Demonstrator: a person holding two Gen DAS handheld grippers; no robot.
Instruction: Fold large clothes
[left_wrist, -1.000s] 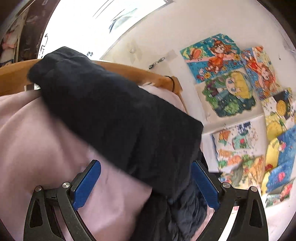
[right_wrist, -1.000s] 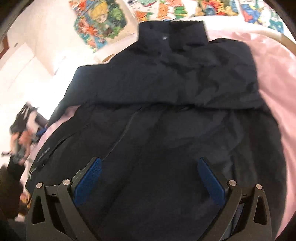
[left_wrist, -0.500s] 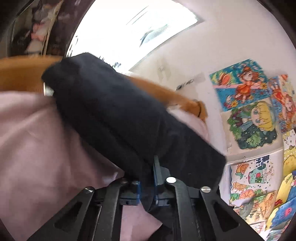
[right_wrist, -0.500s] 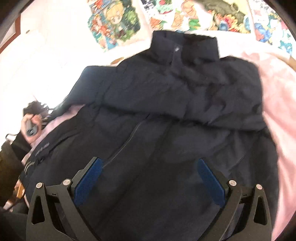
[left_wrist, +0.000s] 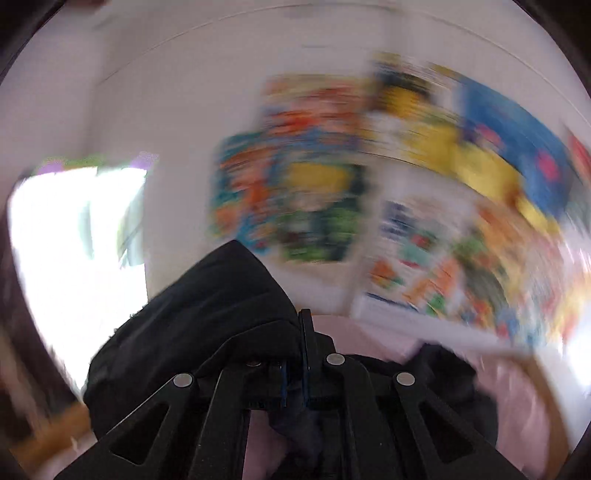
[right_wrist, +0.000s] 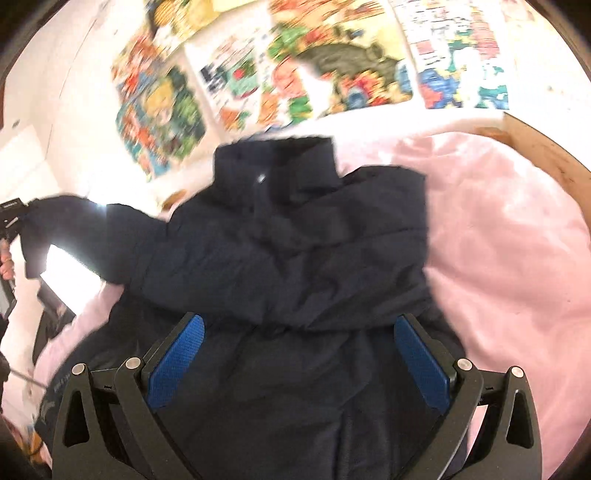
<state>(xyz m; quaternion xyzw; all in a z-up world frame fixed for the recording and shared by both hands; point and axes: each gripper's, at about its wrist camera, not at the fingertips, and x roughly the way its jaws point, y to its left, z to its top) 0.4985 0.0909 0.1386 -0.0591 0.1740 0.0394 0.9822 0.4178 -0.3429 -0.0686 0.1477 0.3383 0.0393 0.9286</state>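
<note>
Our left gripper (left_wrist: 293, 373) pinches the dark navy padded jacket's (right_wrist: 295, 240) sleeve, its background motion-blurred; our right gripper (right_wrist: 299, 365) hangs wide open above the jacket on the pink bedsheet (right_wrist: 509, 240).

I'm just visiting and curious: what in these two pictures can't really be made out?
- Left wrist view: the wall drawings are smeared by motion blur.
- Left wrist view: the jacket drapes over the left tongs, hiding where they pinch it.
- Right wrist view: the jacket's hem is cut off by the bottom edge, behind the open right tongs.
- Right wrist view: the hand is cropped.
</note>
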